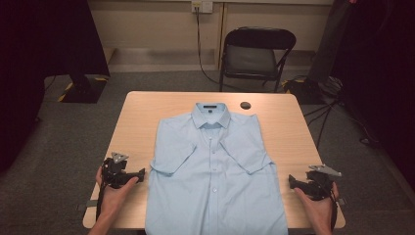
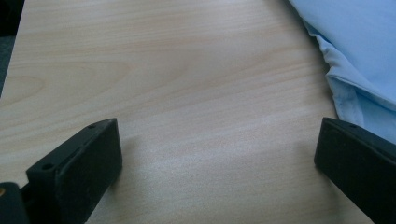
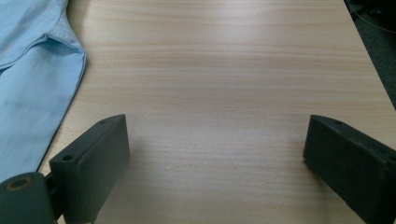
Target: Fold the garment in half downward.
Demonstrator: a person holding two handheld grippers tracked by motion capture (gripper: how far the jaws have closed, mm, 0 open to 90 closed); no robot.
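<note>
A light blue short-sleeved shirt (image 1: 215, 171) lies flat and buttoned, face up, in the middle of the desk (image 1: 137, 112), collar toward the far edge and hem at the near edge. The left hand-held gripper (image 1: 142, 175) hovers just beside the left sleeve, jaws wide apart and holding nothing; the right hand-held gripper (image 1: 291, 182) waits near the right side seam, jaws likewise apart. To fold well, each should probably pinch a sleeve edge or shoulder cleanly, taking only the layers to be turned, then lift both sides evenly so the cloth does not drag.
</note>
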